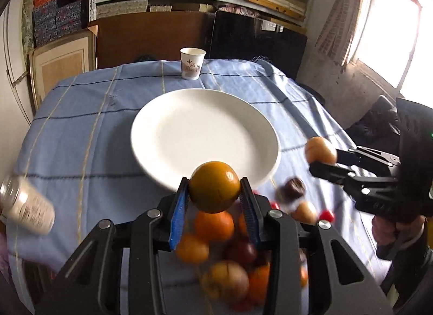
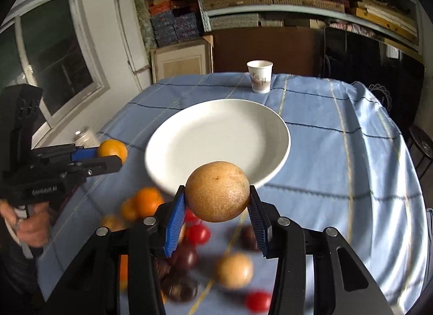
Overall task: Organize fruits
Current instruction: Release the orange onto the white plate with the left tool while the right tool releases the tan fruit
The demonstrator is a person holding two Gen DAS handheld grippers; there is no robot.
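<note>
My left gripper [image 1: 214, 198] is shut on an orange [image 1: 214, 187], held above the table near the front rim of the white plate [image 1: 189, 136]. My right gripper [image 2: 217, 208] is shut on a tan speckled round fruit [image 2: 217, 191], also lifted just before the plate [image 2: 216, 136]. Each gripper shows in the other's view: the right gripper [image 1: 322, 160] with its tan fruit [image 1: 320, 150], and the left gripper [image 2: 113, 156] with its orange [image 2: 112, 150]. Below lie several loose fruits: oranges [image 1: 213, 225], dark plums [image 2: 186, 258], small red tomatoes [image 2: 197, 233] and a tan fruit [image 2: 234, 269].
A paper cup [image 1: 192, 63] stands at the far edge of the blue checked tablecloth [image 1: 81, 125]. A glass jar [image 1: 25, 205] with a metal lid stands at the table's left. Shelves of stacked boxes fill the back wall. A dark stool [image 2: 422, 147] stands beyond the table's right edge.
</note>
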